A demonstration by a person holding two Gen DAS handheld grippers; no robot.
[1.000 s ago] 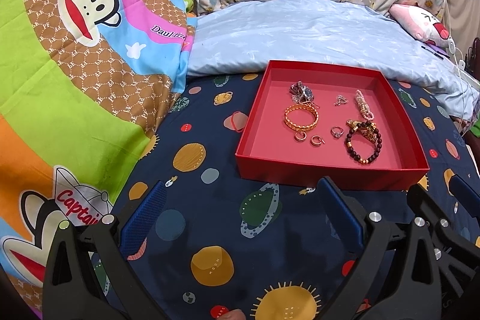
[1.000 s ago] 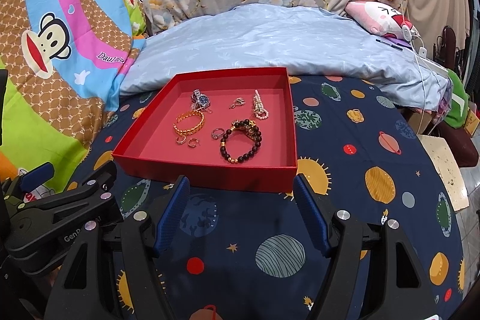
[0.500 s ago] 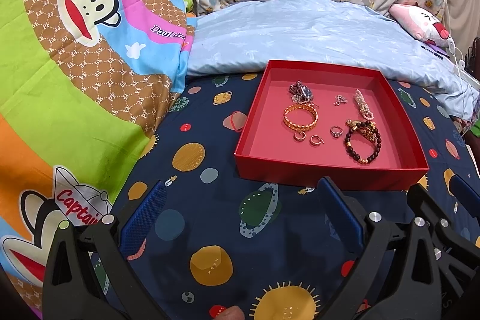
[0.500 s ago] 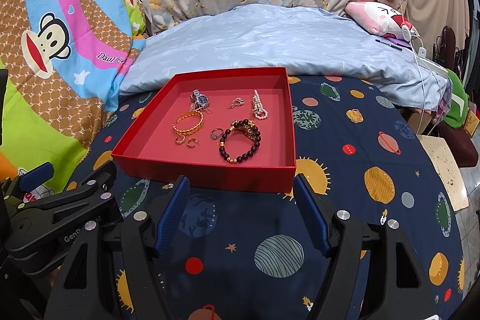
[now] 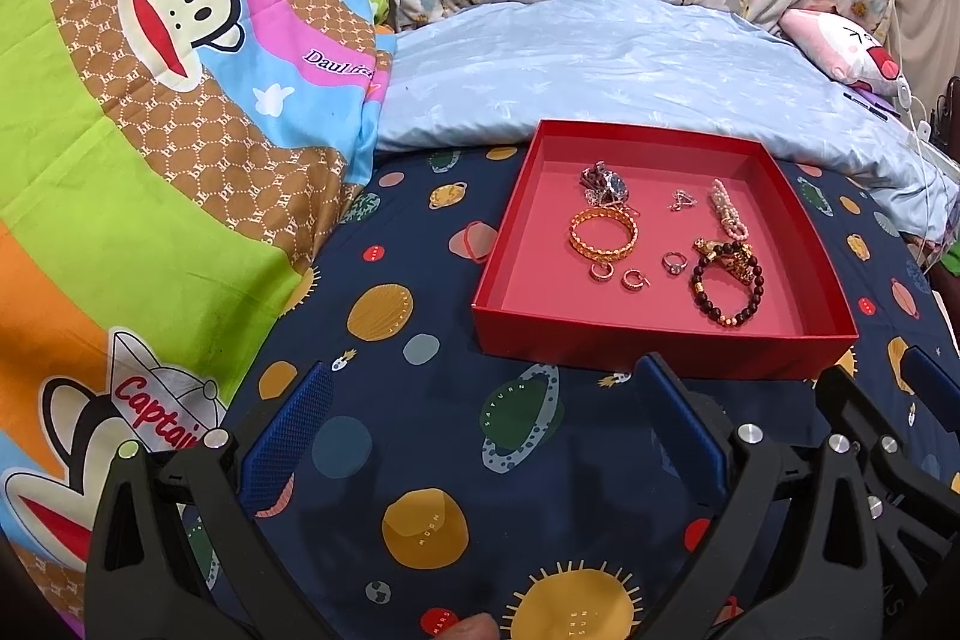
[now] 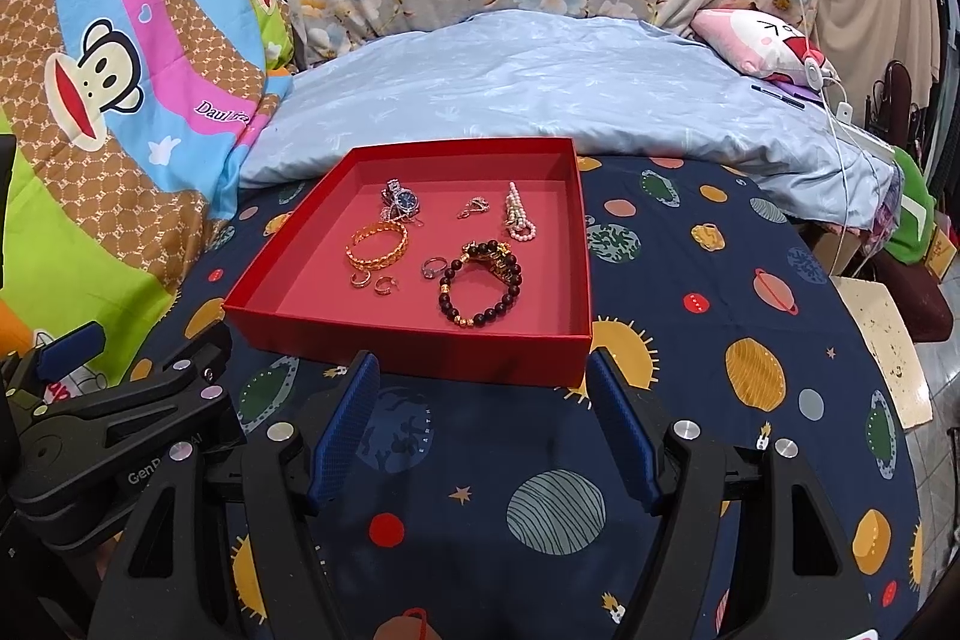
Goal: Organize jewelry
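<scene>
jewelry lying gathered in the red tray, both grippers waiting empty short of it

the red tray (image 5: 654, 346) is sitting on the planet-print sheet (image 5: 420, 400), its near wall facing both tools, so either one is looking straight over that wall at the contents. the left gripper (image 5: 480, 418) is hanging spread wide with nothing between its blue pads, low over the sheet and short of the tray. the right gripper (image 6: 480, 412) is doing the same, spread and empty, its tips lying just before the tray's near wall.

everything that reads as jewelry is lying inside the tray, apart from one another rather than heaped. a gold bangle (image 6: 377, 243) is lying flat near the middle, with a watch (image 6: 401, 202) and what looks like a tangled chain just behind it. two small hoop earrings (image 6: 372, 281) are sitting side by side in front of the bangle, and a ring (image 6: 433, 267) is lying just right of them. a dark bead bracelet (image 6: 483, 289) with gold charms is filling the right front, a pale pearl piece (image 6: 519, 219) is lying behind it, and a small silver charm (image 6: 474, 206) is resting between pearl piece and watch.

no jewelry is showing on the sheet outside the tray. this layout is fitting either pieces already sorted into place or pieces awaiting arranging; the views are not settling which.
</scene>
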